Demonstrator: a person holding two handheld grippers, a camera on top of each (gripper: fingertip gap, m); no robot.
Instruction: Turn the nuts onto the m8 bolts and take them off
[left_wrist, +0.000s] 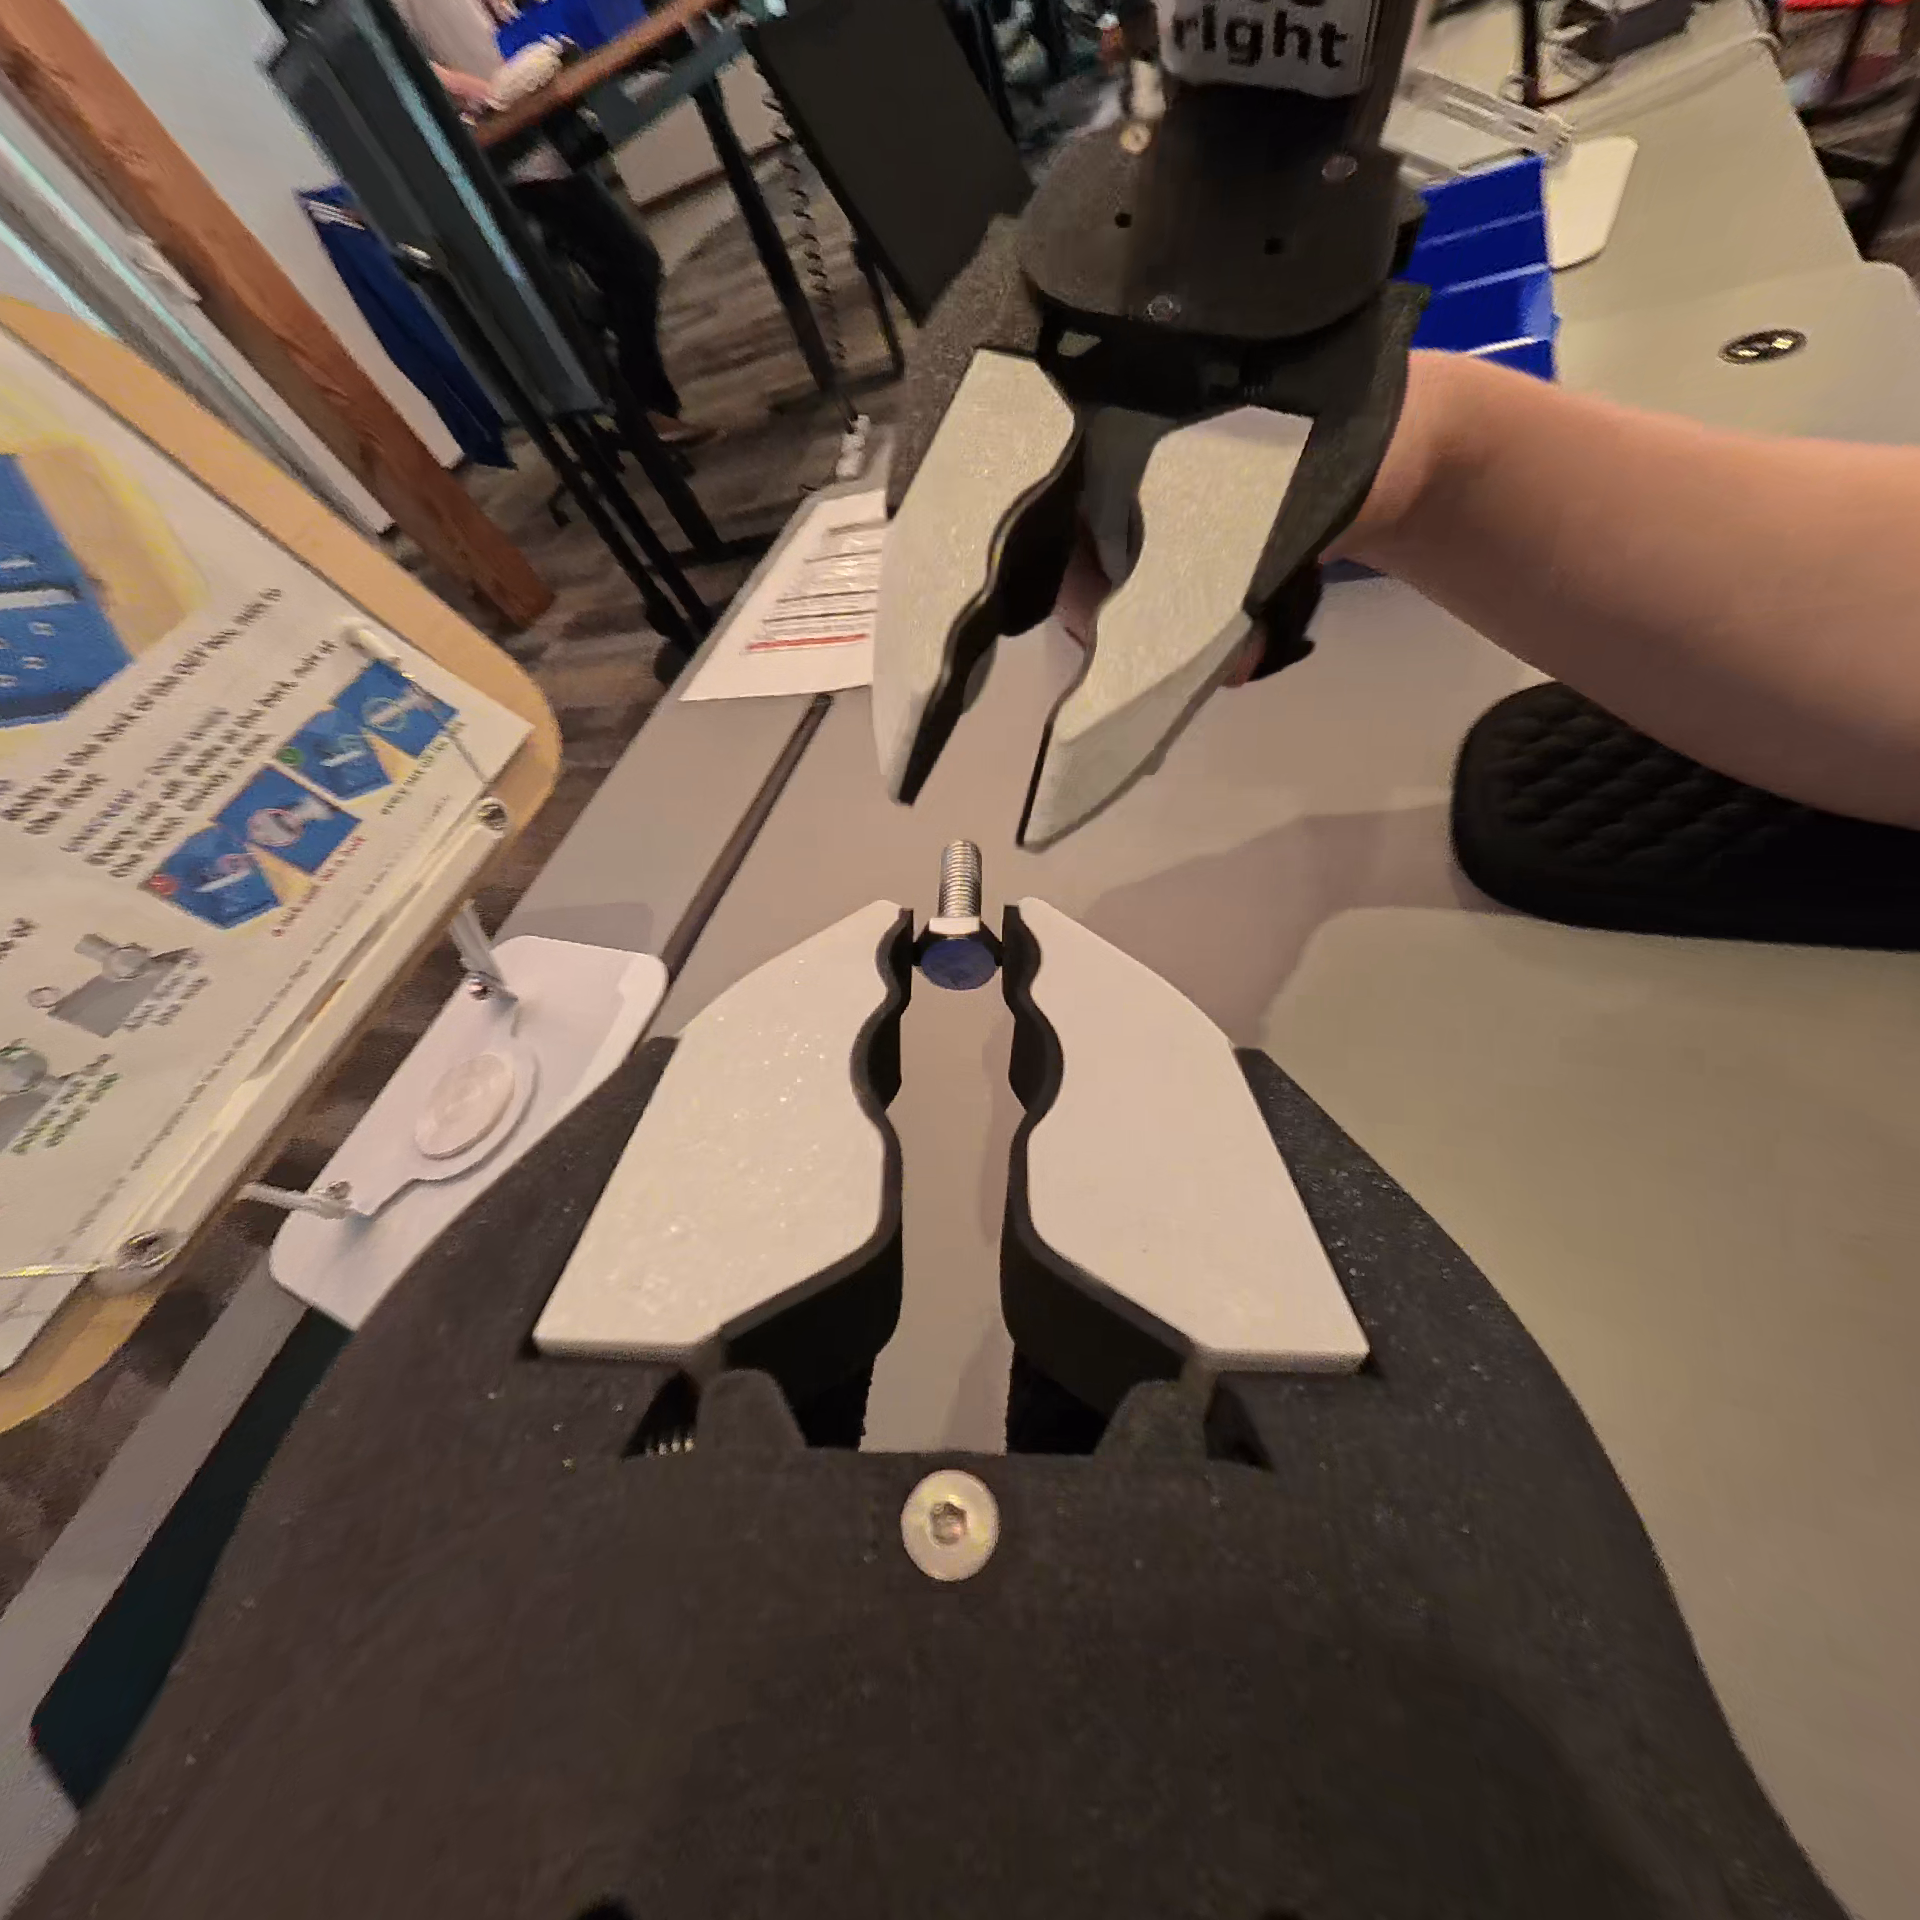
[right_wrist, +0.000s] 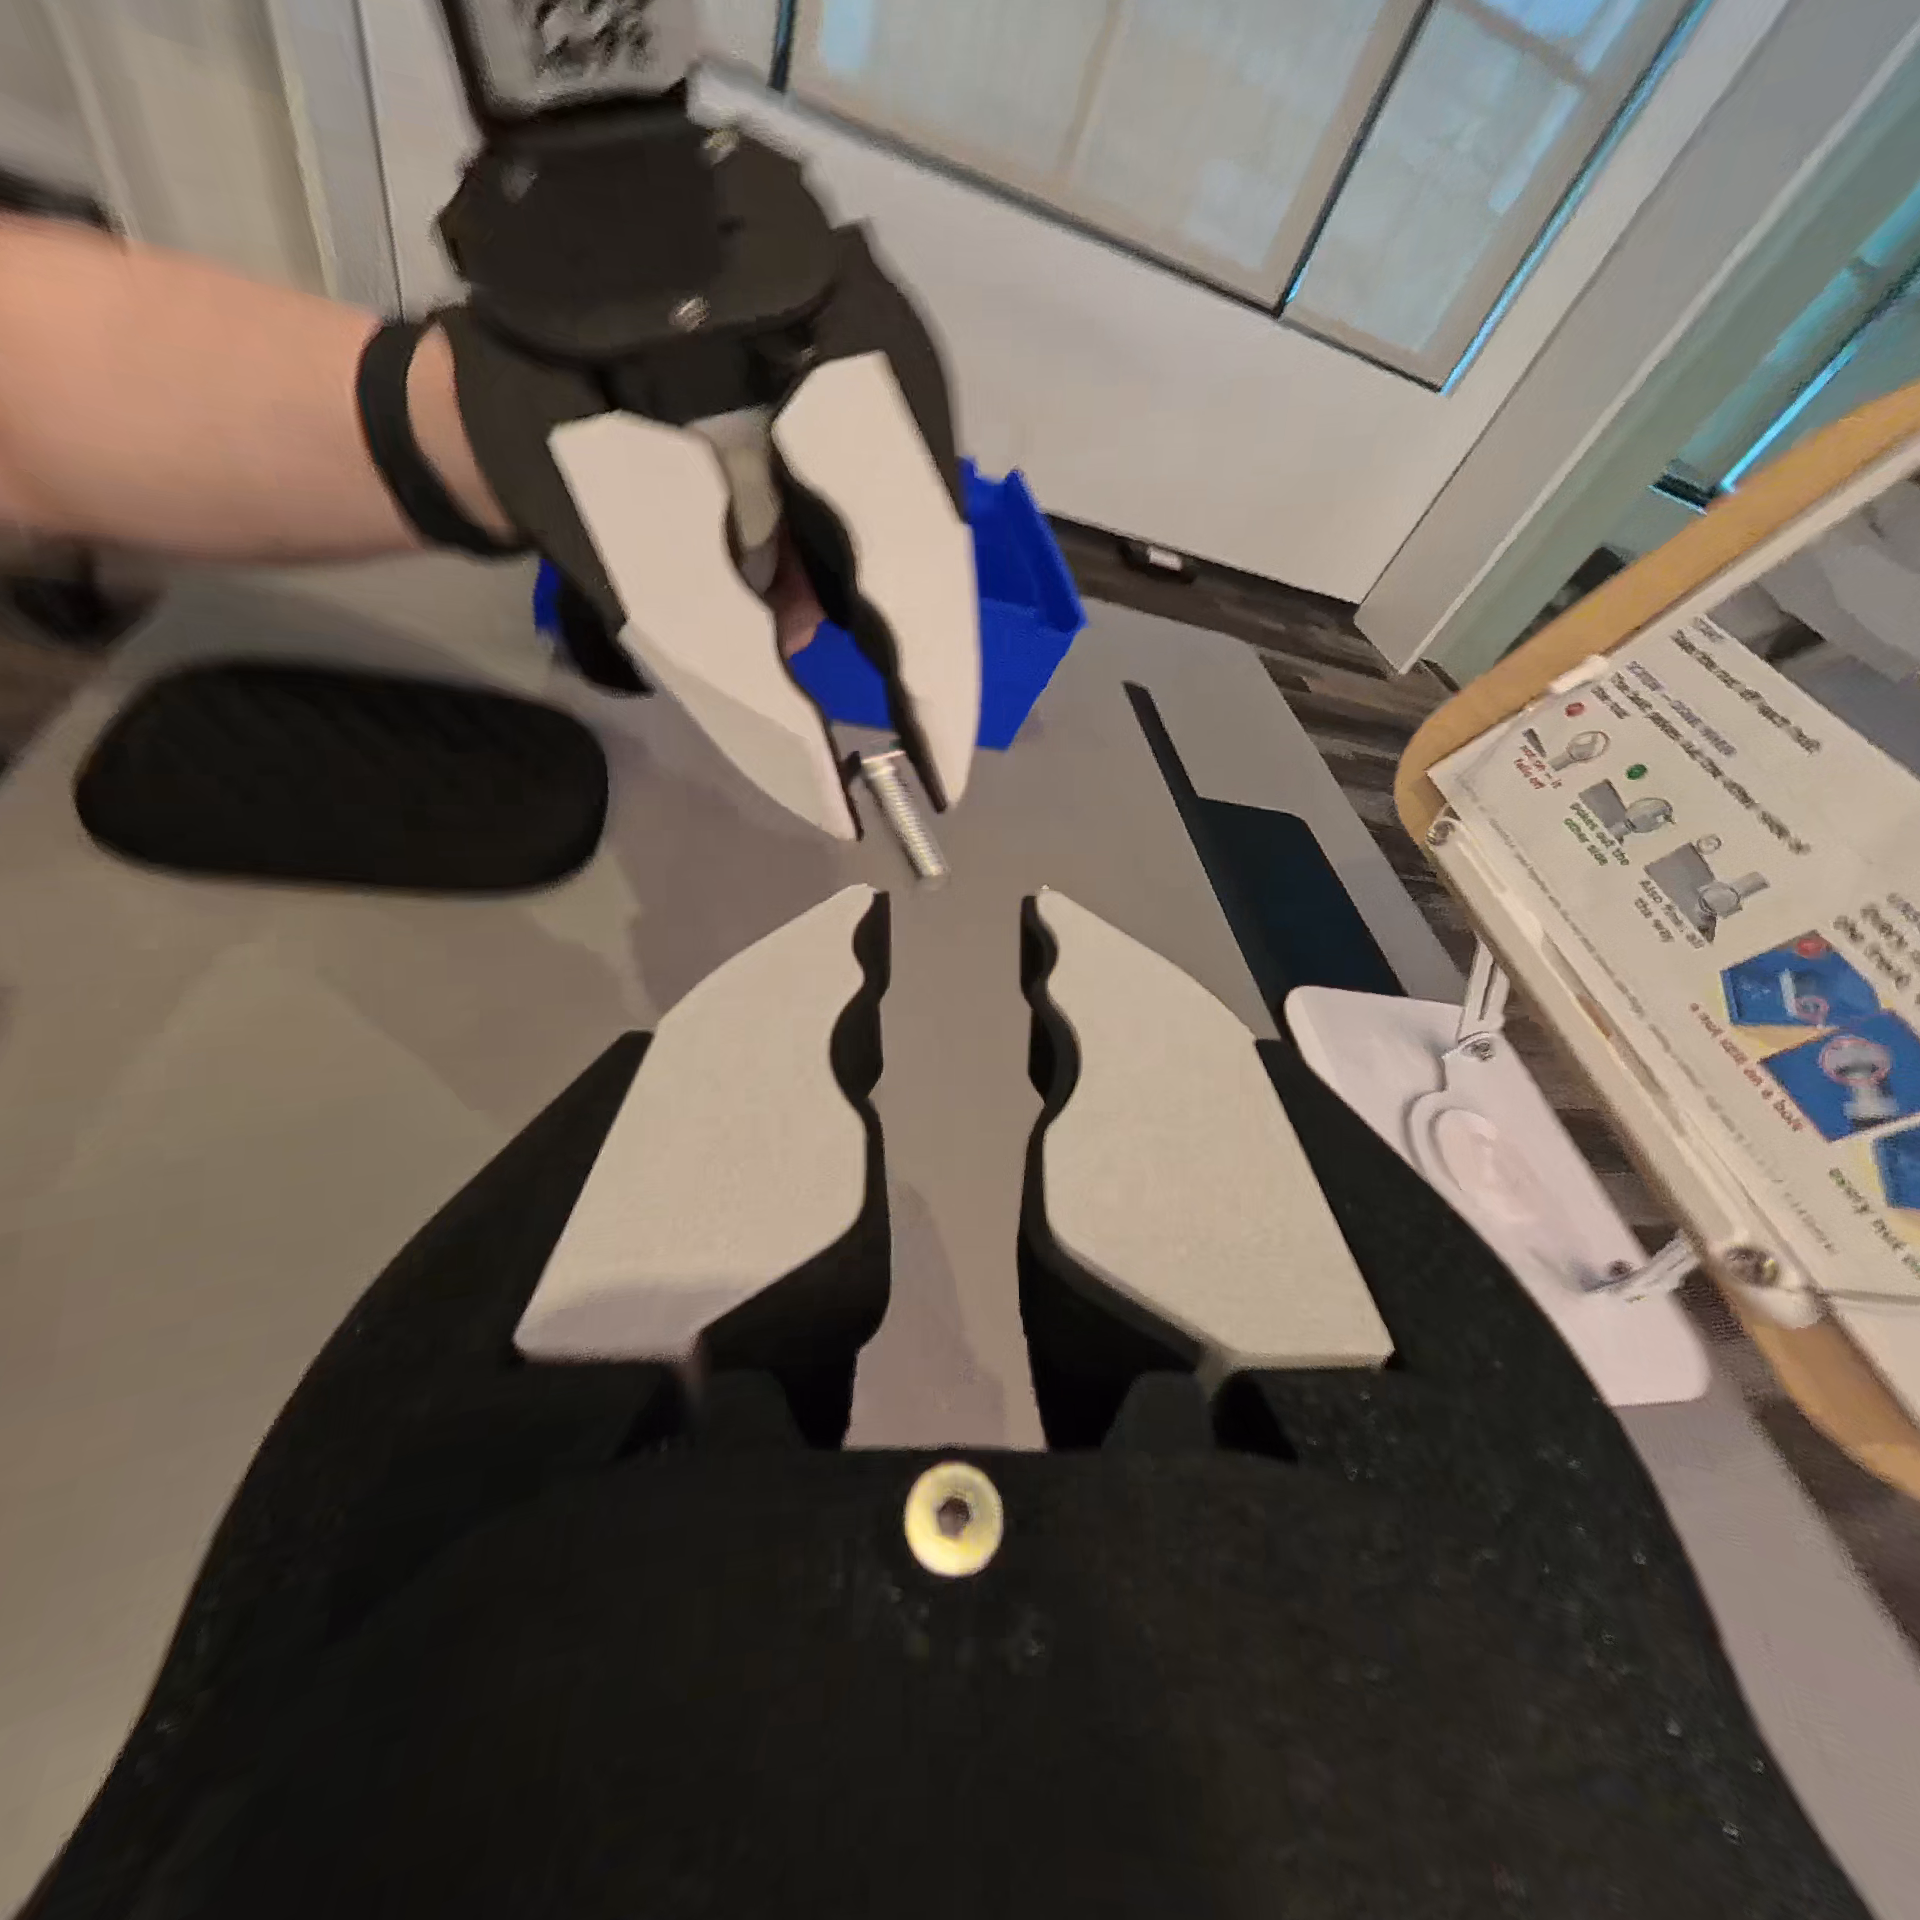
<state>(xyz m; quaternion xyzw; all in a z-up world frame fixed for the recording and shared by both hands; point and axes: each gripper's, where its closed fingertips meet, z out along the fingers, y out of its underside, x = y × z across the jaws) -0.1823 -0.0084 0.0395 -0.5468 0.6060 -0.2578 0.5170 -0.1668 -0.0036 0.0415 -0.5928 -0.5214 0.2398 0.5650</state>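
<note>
My left gripper (left_wrist: 958, 920) is shut on the hex head of a silver M8 bolt (left_wrist: 960, 878), whose threaded shaft points forward, away from the camera. My right gripper (left_wrist: 966, 816) faces it from the far side, open and empty, with its tips just past the end of the thread. In the right wrist view my right gripper (right_wrist: 954, 899) is open, and the bolt (right_wrist: 914, 821) points at the gap between its fingers from the left gripper (right_wrist: 896, 816). I see no nut on the bolt or in either gripper.
A blue bin (right_wrist: 1023, 623) stands behind the left gripper and also shows in the left wrist view (left_wrist: 1486, 270). A black wrist pad (left_wrist: 1662, 810) lies on the grey table (left_wrist: 1558, 1143). An instruction board (left_wrist: 208, 831) on a white stand base (left_wrist: 468, 1122) stands at the table's side. A paper sheet (left_wrist: 810, 603) lies farther off. Left and right tips are no more than a few centimetres apart.
</note>
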